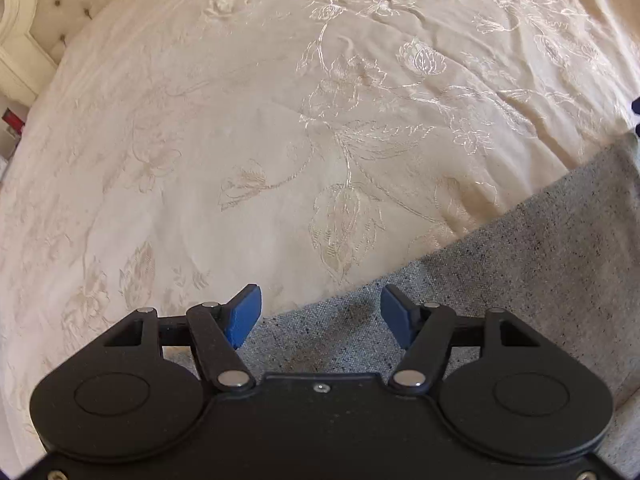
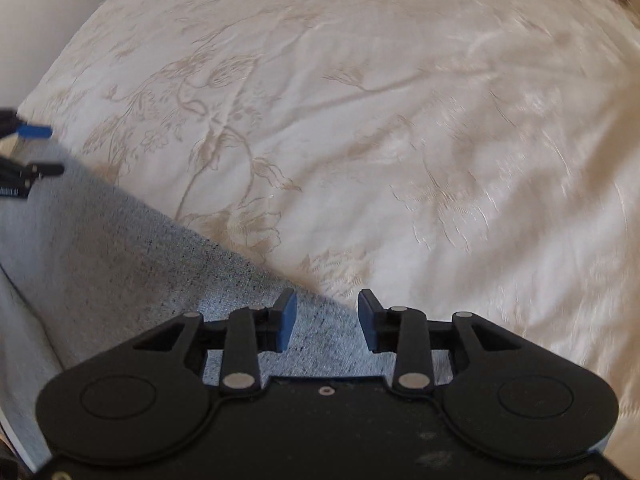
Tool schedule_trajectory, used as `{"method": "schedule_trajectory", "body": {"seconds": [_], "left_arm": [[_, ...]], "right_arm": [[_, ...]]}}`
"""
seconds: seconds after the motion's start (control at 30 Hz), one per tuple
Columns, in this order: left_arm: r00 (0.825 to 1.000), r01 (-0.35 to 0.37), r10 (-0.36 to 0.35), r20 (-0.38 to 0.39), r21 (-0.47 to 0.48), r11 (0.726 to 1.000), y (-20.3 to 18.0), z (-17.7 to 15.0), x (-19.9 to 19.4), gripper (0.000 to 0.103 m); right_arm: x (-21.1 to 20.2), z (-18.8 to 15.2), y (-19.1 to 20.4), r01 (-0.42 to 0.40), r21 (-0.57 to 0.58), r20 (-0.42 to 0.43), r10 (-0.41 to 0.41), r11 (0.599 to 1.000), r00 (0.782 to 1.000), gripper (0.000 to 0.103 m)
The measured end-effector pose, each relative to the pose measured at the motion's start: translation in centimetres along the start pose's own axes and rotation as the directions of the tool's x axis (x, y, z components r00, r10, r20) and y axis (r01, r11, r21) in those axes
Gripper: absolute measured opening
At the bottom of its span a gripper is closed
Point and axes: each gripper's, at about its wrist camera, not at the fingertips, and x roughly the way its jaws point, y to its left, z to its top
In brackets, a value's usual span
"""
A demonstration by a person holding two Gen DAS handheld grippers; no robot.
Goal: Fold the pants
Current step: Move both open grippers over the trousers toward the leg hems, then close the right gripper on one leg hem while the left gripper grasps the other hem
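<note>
The grey speckled pants [image 1: 520, 280] lie flat on the bed, over a cream bedspread [image 1: 240, 140] embroidered with flowers. The left gripper [image 1: 320, 316] hangs above their edge, fingers spread, nothing between them. The right gripper [image 2: 327, 320] hangs over the fabric's opposite edge, fingers parted and apparently empty, though that view is blurred.

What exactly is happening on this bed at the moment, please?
A person holding two grippers is folding grey pants on a cream bedspread. Both the left gripper and right gripper hover open above the pants' edge, gripping nothing. The pants lie flat.
</note>
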Motion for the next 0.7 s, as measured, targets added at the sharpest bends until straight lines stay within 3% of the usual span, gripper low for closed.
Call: {"method": "schedule_trajectory", "body": {"seconds": [0.07,0.17,0.3,0.37,0.4,0.5,0.57,0.67,0.7], "left_arm": [[0.999,0.033,-0.033,0.004,-0.007,0.999,0.3,-0.4,-0.1,0.068],[0.998,0.059,-0.059,-0.001,0.039,0.998,0.6,-1.3,-0.1,0.068],[0.999,0.041,-0.040,-0.022,0.088,0.995,0.5,-2.1,-0.3,0.068],[0.999,0.042,-0.041,-0.014,0.078,0.996,1.1,-2.4,-0.6,0.068],[0.999,0.038,-0.038,-0.004,0.070,0.997,1.4,-2.4,-0.8,0.068],[1.000,0.007,-0.009,0.028,0.056,0.998,2.3,-2.3,-1.1,0.068],[0.999,-0.020,0.017,0.042,0.058,0.998,2.8,-2.2,-1.2,0.068],[1.000,-0.009,0.007,0.026,0.086,0.996,3.6,-2.1,-0.7,0.068],[1.000,-0.003,0.001,0.013,0.105,0.994,3.7,-2.1,-0.3,0.068]], "right_arm": [[1.9,0.8,0.5,-0.016,-0.096,-0.025,0.014,0.995,1.000,0.038],[4.5,1.2,1.1,-0.111,-0.198,-0.140,0.084,0.974,0.987,0.041],[5.9,0.8,2.1,-0.142,-0.356,-0.185,0.079,0.924,0.980,0.043],[6.1,0.7,2.3,-0.145,-0.359,-0.193,0.078,0.922,0.978,0.032],[6.2,0.9,2.7,-0.140,-0.359,-0.191,0.074,0.923,0.979,0.004],[5.1,0.8,4.0,-0.085,-0.401,-0.152,0.026,0.912,0.988,0.004],[4.1,0.8,4.6,-0.010,-0.448,-0.082,-0.030,0.894,0.996,0.003],[3.5,2.2,3.9,0.109,-0.349,0.032,-0.104,0.931,0.994,0.003],[3.8,2.7,3.8,0.115,-0.321,0.032,-0.111,0.940,0.993,0.003]]}}
